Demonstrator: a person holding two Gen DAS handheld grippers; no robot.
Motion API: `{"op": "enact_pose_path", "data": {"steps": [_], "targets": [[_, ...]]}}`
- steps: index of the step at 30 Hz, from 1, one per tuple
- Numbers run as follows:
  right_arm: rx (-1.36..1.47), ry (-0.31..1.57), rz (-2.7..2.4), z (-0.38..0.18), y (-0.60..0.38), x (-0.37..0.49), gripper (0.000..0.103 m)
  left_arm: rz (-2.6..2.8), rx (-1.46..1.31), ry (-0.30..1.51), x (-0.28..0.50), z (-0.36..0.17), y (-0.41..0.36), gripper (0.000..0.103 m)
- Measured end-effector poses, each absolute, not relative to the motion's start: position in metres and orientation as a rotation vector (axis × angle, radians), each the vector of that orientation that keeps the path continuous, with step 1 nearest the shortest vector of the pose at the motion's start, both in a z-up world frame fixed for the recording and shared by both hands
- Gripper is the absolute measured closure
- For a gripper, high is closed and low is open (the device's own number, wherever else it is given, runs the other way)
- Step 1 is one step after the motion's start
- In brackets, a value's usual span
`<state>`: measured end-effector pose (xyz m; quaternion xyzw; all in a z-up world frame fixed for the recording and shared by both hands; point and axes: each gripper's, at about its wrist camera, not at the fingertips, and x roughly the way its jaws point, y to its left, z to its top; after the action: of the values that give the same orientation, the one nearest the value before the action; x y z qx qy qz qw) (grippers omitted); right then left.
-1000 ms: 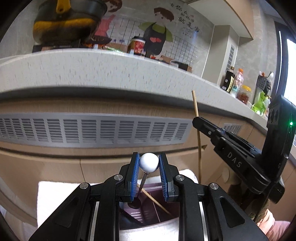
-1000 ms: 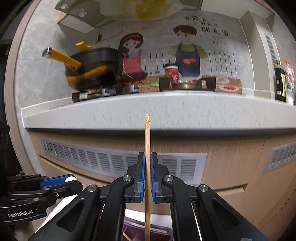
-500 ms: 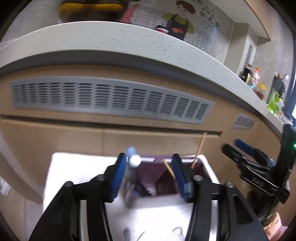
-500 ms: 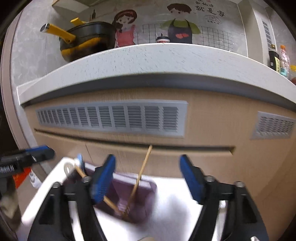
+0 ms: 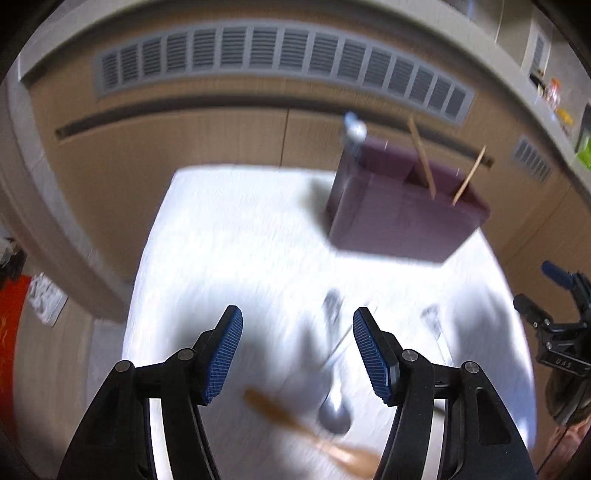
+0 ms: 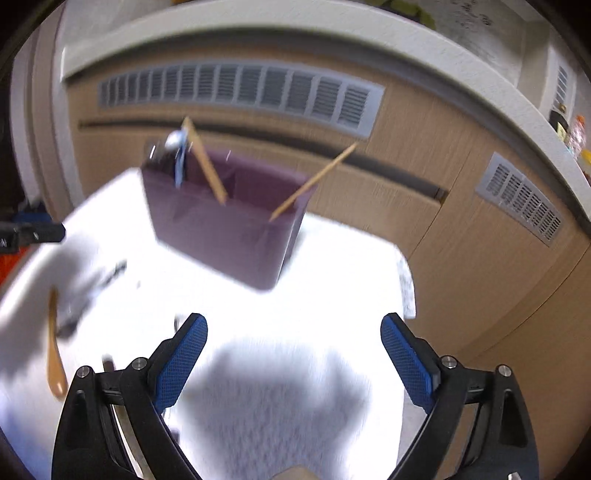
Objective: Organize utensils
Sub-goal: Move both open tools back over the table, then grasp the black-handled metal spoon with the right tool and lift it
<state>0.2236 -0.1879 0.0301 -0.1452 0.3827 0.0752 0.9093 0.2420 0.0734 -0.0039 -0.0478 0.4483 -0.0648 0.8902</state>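
Note:
A purple utensil holder (image 5: 402, 218) (image 6: 225, 236) stands on a white cloth (image 5: 240, 236) (image 6: 332, 266). Two wooden chopsticks (image 5: 423, 158) (image 6: 314, 181) lean out of it, beside a white-knobbed utensil (image 5: 352, 131) (image 6: 177, 147) at its left end. My left gripper (image 5: 297, 354) hangs above the cloth, its jaws opening and nothing between them. Below it lie a metal spoon (image 5: 334, 413), a wooden spoon (image 5: 295, 424) (image 6: 53, 365) and blurred forks (image 5: 332, 302). My right gripper (image 6: 293, 358) is wide, still opening and empty, over bare cloth.
Wooden cabinet fronts with grey vent grilles (image 5: 280, 51) (image 6: 236, 92) rise behind the cloth under a pale counter edge (image 6: 332, 33). The right gripper's body (image 5: 557, 332) shows at the right of the left wrist view. More dark utensils (image 6: 96, 284) lie on the cloth's left.
Both grippers let go, the left of the white-knobbed utensil, the right of a chopstick; both now stand in the holder. Both grippers opened, pulled back and tilted down toward the cloth.

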Motion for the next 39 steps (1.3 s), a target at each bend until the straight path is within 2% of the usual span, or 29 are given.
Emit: {"op": "enact_pose_path", "data": {"steps": [13,14,15,16,18,21,23,24,32,39], "targets": [[-0.295,1.007,0.412,-0.022,-0.153,0.184,0.012,-0.097,-0.112,1.058,0.199,-0.046,0.1,0.04],[-0.283,1.011,0.445,-0.022,-0.147,0.181,0.017,-0.097,-0.113,1.06,0.197,-0.046,0.101,0.04],[-0.273,1.022,0.483,-0.023,-0.142,0.178,0.035,-0.098,-0.11,1.062,0.196,-0.046,0.101,0.038],[-0.266,1.053,0.535,-0.026,-0.134,0.176,0.058,-0.096,-0.107,1.063,0.196,-0.046,0.1,0.036],[-0.269,1.104,0.598,-0.033,-0.12,0.173,0.076,-0.091,-0.102,1.063,0.194,-0.046,0.1,0.035],[-0.322,1.094,0.603,-0.043,-0.106,0.166,0.077,-0.099,-0.098,1.058,0.192,-0.044,0.098,0.035],[-0.35,1.083,0.609,-0.042,-0.103,0.163,0.09,-0.117,-0.095,1.06,0.194,-0.044,0.095,0.035],[-0.353,1.087,0.602,-0.041,-0.103,0.163,0.092,-0.133,-0.093,1.061,0.195,-0.044,0.093,0.035],[-0.199,1.117,0.459,-0.035,-0.154,0.192,0.093,-0.277,-0.047,1.05,0.212,-0.043,0.062,0.035],[-0.115,1.132,0.391,-0.038,-0.184,0.196,0.092,-0.257,-0.08,1.077,0.243,-0.051,0.069,0.035]]}}
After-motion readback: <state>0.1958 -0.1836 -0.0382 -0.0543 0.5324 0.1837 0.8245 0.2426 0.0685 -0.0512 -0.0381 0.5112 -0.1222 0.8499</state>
